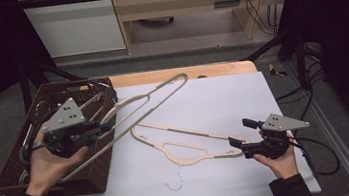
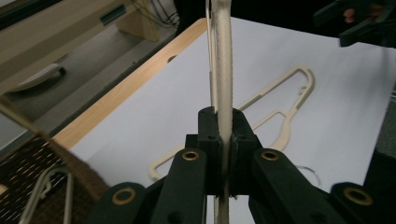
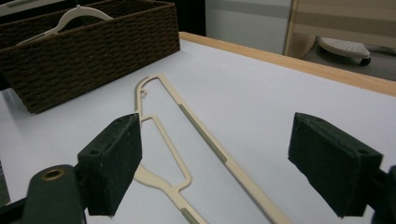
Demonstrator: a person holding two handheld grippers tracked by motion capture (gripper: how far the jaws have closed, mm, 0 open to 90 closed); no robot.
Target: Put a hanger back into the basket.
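Left gripper (image 1: 99, 129): jaws clamped on a cream hanger (image 1: 148, 101), held above the near edge of the basket (image 1: 16, 168) and slanting up over the tabletop (image 1: 223, 97). The left gripper view confirms the grip: the hanger bar (image 2: 223, 88) runs upright between the two pads (image 2: 208, 140), pinched from both sides.

Right gripper (image 1: 240, 133): jaws spread wide, nothing between them. It is held low at the right of the tabletop, just beside one end of a second hanger (image 1: 183, 144), which lies flat on the white sheet. The right gripper view shows that hanger (image 3: 187, 121) running between and beyond the open pads (image 3: 114, 158); whether a pad touches it cannot be told.

Seen from the high view alone: the metal hook (image 1: 175, 183) of the flat hanger, pointing toward the person, and the full outline of the lifted hanger.

Seen best in the right gripper view: a white hanger (image 3: 70, 18) resting in the woven basket (image 3: 93, 56), and grey strips along the flat hanger's arm. The left gripper view adds a wire-like hanger (image 2: 46, 191) in the basket corner and the right gripper (image 2: 359, 18) far off at top right.

No brand, label or writing is readable on any item.
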